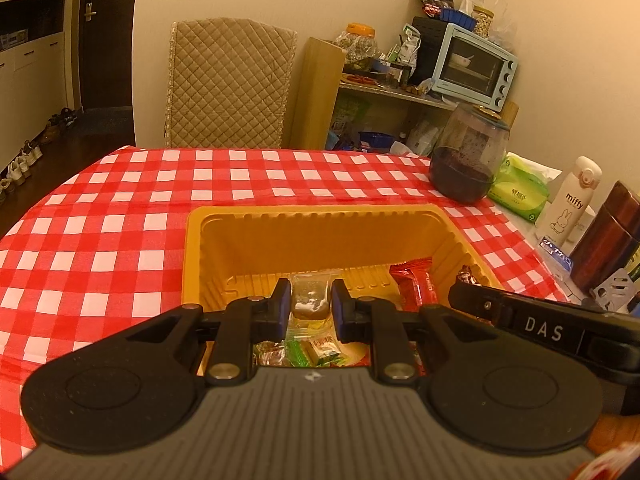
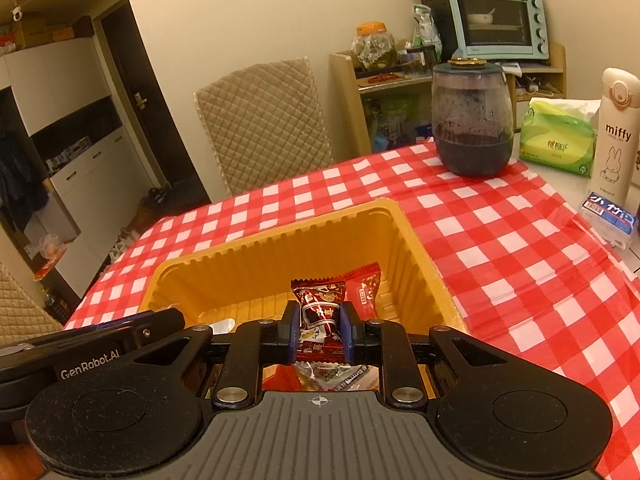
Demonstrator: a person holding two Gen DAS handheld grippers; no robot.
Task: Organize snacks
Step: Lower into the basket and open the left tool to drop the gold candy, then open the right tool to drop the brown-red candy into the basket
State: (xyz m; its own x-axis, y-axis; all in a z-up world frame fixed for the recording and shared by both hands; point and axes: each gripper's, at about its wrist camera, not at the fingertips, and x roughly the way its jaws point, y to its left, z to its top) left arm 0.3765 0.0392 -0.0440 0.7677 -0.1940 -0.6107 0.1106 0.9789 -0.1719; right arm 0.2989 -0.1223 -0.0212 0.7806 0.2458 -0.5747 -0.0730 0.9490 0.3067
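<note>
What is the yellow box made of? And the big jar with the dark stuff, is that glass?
The yellow box looks like thin molded plastic: its walls are ribbed and slightly glossy, with a rolled rim. The jar is see-through, with dark contents showing at the bottom and specks clinging inside, so it is glass or clear plastic; the pictures cannot settle which. Its lid looks like dull dark plastic.

left claw point(image 1: 311, 303): black arms, blue pads, silver rivets, ribbed grey body
right claw point(image 2: 319, 329): same build, "GenRobot.AI" marking
</note>
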